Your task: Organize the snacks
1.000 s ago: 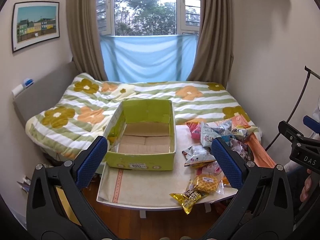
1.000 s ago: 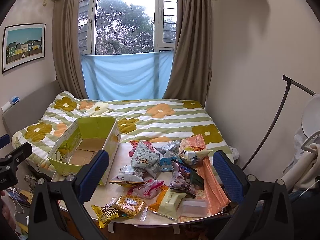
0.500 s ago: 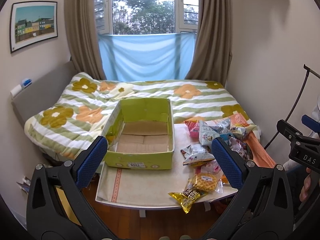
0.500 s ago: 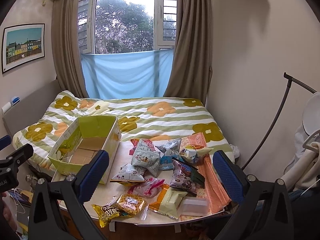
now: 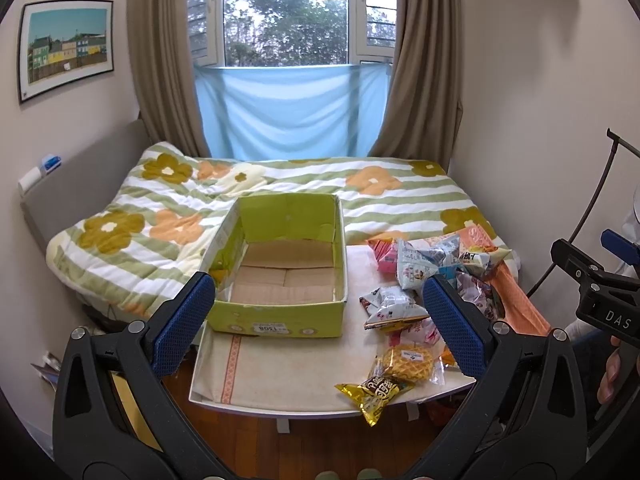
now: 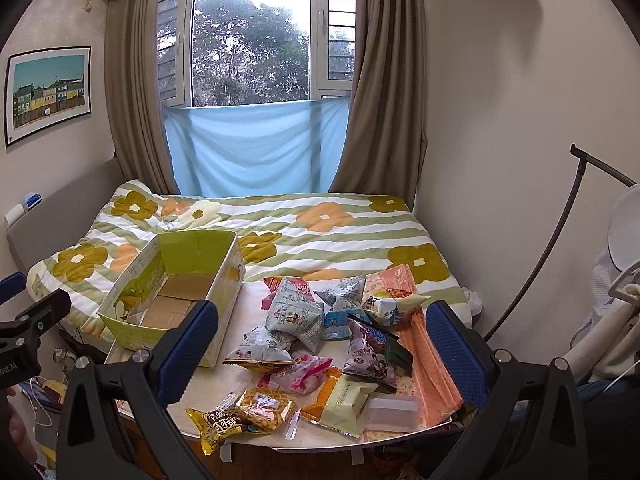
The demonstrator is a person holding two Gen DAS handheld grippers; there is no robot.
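An empty green cardboard box (image 5: 280,320) (image 6: 132,336) stands on the left part of a small white table (image 5: 288,376) (image 6: 248,304). To its right lies a heap of snack packets (image 5: 416,272) (image 6: 308,320), with a waffle pack (image 5: 408,362) (image 6: 264,402) and a yellow packet (image 5: 372,394) (image 6: 218,426) at the near edge. My left gripper (image 5: 318,316) hovers open before the box, holding nothing. Over the heap's near side my right gripper (image 6: 322,340) is held open and empty too.
A bed with a flowered quilt (image 5: 288,196) (image 6: 320,236) fills the space behind the table. An orange striped cloth (image 6: 432,360) hangs over the table's right edge. A black stand pole (image 6: 540,264) leans at the right wall. Wood floor (image 5: 304,448) lies below the table front.
Both grippers have drifted slightly; the view has tilted a little, so box and snacks sit a bit higher in frame. Nothing was taken hold of.
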